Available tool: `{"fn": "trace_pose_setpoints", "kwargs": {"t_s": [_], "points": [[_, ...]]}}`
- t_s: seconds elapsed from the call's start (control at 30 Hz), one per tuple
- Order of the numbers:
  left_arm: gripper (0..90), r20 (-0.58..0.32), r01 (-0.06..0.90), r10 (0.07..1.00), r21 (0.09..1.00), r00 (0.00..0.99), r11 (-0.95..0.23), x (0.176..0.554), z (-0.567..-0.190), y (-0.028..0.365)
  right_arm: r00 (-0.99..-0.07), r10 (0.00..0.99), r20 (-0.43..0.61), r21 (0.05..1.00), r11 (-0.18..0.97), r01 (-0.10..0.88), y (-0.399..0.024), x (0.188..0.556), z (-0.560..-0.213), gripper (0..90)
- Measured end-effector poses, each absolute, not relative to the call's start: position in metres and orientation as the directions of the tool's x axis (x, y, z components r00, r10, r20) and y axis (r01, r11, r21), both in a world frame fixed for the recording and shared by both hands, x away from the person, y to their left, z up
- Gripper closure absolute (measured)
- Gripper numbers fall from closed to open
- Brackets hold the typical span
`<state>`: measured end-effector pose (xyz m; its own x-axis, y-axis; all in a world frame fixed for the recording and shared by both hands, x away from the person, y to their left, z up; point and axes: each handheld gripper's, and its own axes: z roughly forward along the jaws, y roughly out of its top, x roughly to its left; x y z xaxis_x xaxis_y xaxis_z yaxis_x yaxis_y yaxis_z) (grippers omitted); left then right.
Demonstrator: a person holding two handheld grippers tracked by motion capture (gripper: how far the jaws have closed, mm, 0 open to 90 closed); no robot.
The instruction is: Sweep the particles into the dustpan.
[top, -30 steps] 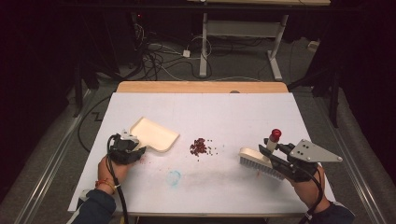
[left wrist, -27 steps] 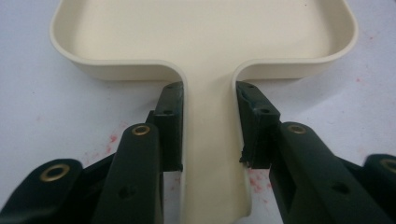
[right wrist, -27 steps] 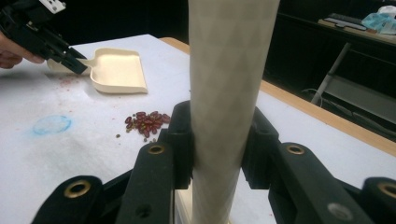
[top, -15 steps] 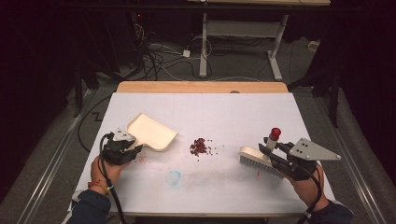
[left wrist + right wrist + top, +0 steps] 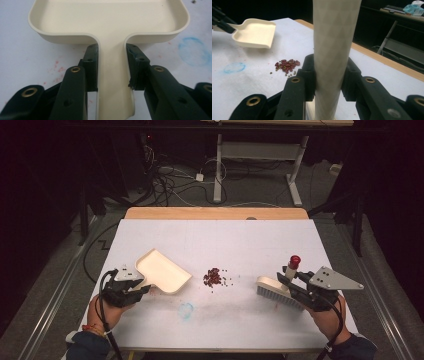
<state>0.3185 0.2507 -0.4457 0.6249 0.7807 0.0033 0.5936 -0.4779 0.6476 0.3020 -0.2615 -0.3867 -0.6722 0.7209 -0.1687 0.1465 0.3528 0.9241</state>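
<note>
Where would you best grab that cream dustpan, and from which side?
By its flat handle, coming from the end away from the tray. The dustpan narrows to a straight strip that fits between two jaws, while the tray is wide with raised walls. The left tongs are shut on it that way, one jaw on each edge.

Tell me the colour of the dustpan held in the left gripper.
Cream, plain, no pattern: the dustpan shows best in the left gripper view.
</note>
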Motion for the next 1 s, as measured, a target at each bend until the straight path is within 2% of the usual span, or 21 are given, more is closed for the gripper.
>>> {"fn": "trace_pose_setpoints", "kwargs": {"t_s": [0.43, 0.77, 1.0], "points": [[63.5, -0.008, 0.580, 0.700, 0.567, 0.714, -0.585, 0.300, -0.454, 0.231, -0.660, 0.732, -0.169, 0.922, 0.353, 0.156, -0.261, 0.304, -0.389, 70.0], [63.4, -0.028, 0.575, 0.681, 0.561, 0.732, -0.595, 0.299, -0.459, 0.222, -0.644, 0.747, -0.163, 0.928, 0.338, 0.158, -0.262, 0.307, -0.393, 70.0], [63.4, -0.030, 0.568, 0.669, 0.556, 0.743, -0.606, 0.298, -0.458, 0.216, -0.622, 0.764, -0.169, 0.931, 0.331, 0.154, -0.258, 0.321, -0.389, 70.1]]}}
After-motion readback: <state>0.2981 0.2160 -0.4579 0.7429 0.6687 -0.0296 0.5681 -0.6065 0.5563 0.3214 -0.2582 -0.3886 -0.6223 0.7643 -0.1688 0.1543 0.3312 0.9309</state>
